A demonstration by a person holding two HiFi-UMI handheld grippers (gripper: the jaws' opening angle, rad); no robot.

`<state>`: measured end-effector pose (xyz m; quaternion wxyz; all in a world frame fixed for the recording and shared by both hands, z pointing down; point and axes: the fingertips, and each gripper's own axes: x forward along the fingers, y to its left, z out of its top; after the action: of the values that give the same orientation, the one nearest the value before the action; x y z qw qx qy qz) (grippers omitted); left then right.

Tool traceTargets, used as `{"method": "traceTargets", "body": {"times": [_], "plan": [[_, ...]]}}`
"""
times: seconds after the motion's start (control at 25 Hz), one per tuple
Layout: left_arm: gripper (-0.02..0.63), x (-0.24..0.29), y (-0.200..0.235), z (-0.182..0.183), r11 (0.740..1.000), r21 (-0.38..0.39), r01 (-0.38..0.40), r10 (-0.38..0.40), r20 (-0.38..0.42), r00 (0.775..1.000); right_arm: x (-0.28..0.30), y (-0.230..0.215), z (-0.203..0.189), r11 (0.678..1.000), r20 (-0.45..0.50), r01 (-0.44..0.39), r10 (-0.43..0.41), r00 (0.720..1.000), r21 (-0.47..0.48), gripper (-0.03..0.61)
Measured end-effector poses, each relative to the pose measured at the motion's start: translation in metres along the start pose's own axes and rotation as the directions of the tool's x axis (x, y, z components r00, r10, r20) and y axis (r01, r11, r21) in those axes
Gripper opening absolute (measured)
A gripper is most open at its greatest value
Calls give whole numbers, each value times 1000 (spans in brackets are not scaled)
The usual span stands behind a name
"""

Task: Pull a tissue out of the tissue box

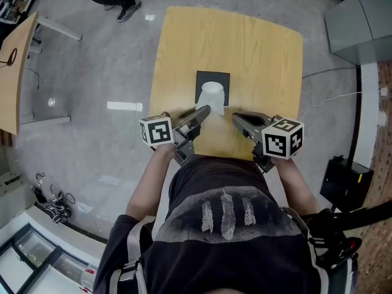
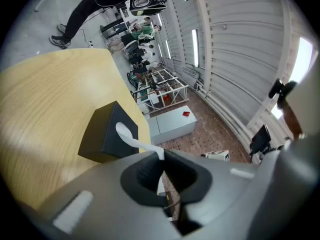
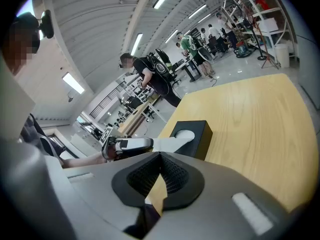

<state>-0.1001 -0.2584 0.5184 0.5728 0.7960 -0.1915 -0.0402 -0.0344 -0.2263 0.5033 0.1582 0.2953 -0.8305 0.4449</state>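
Pinching the tissue [image 1: 211, 94] tight in our closed left gripper [image 1: 206, 109], we've got it stretched partway out of the tissue box [image 1: 205, 76] mid-way across the table [image 1: 257, 51] but not free yet, right gripper [image 1: 236, 117] hanging shut and empty just right of it.

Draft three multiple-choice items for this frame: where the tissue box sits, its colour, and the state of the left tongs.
1. Where is the tissue box? A on the floor; B on the wooden table; C on a shelf.
2. What colour is it? A black; B white; C red.
3. The left tongs are: A wide open; B shut on the tissue; C shut on the box.
Answers: B, it stands on the tabletop; A, its sides are black; B, the white tissue runs from the slot into the closed pads.
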Motion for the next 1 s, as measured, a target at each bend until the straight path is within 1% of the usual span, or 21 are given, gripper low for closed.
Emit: {"method": "traceTargets", "body": {"times": [0.28, 0.44, 0.6, 0.84, 1.0], "plan": [[3, -3, -14, 2, 999, 19, 41, -41, -3, 999, 0, 5, 0, 1000, 10, 9, -9, 1000, -2, -5], [3, -2, -14, 0, 999, 33, 40, -40, -12, 999, -2, 3, -2, 1000, 17, 15, -15, 1000, -2, -5], [3, 4, -18, 2, 998, 38, 58, -58, -9, 998, -5, -3, -1, 1000, 26, 22, -22, 999, -1, -5], [3, -17, -32, -5, 994, 60, 91, -90, -19, 996, -5, 20, -14, 999, 43, 43, -42, 998, -10, -5], [3, -19, -38, -11, 993, 67, 97, -95, -34, 995, -8, 24, -18, 999, 52, 47, -47, 998, -9, -5]]}}
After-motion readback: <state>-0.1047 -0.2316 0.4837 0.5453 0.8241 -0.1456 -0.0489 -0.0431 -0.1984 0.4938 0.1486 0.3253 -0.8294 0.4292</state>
